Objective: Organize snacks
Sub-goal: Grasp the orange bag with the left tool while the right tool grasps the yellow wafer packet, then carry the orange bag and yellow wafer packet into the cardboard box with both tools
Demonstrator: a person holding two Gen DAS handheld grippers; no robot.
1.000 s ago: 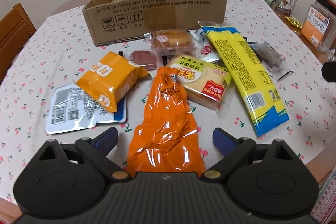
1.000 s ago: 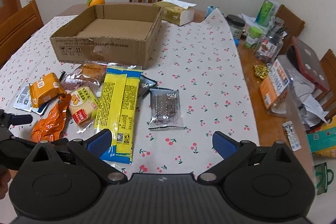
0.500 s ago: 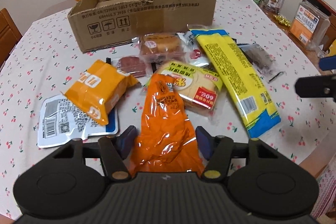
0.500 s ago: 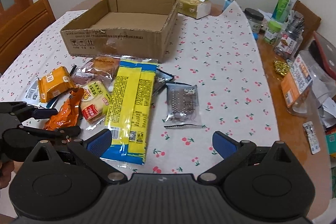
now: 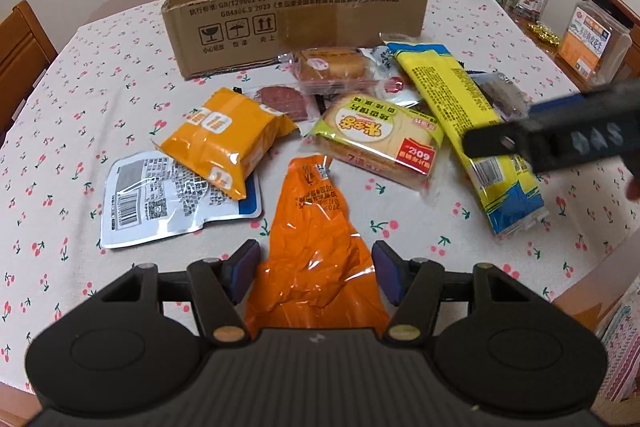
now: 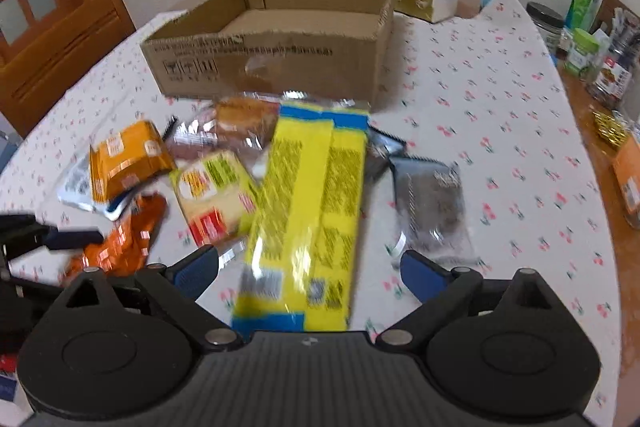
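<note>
Now we have the left claw clamped on the orange packet lying on the counter; the right claw is closing around the yellow packet, pads not yet touching. Next, we judge: lift both into the cardboard box.

A cotton-looking printed cloth, matt and faintly woven, covers the bench. The open box is plain brown corrugated cardboard, dull and rough, its top edge torn and ragged. The orange packet is thin crinkled plastic film, very glossy with bright highlights. The long yellow packet is smooth shiny film too. The silver pouch looks like foil laminate, though glare makes that hard to judge. The chair is varnished wood with a soft sheen. The left claw is matt black plastic, its body ribbed, with blue rubbery-looking pads.
</note>
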